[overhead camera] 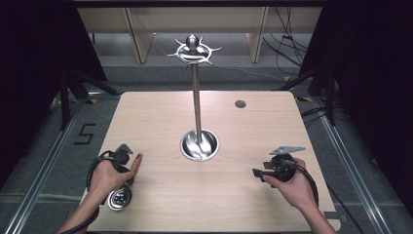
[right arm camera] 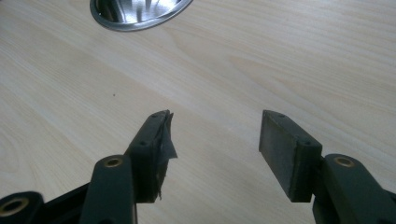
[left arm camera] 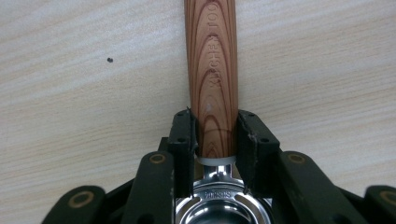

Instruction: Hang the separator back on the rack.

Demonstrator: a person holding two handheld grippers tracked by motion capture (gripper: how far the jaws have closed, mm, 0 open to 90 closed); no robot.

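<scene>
the left hand-held gripper (left arm camera: 215, 135) was clamped on the wooden handle (left arm camera: 212, 70) of a kitchen tool, its pads pressed against both sides near the metal head (left arm camera: 219, 205). the tool lay flat on the desk (overhead camera: 234, 195) near the front left edge, where the high view showed its round metal head (overhead camera: 120, 199) just below the left hand (overhead camera: 109, 175). the right hand-held gripper (right arm camera: 215, 140) rested released at the right side of the desk, jaws spread wide with nothing between them. a metal stand (overhead camera: 197, 97) with a round base stood upright in the desk's middle.
</scene>
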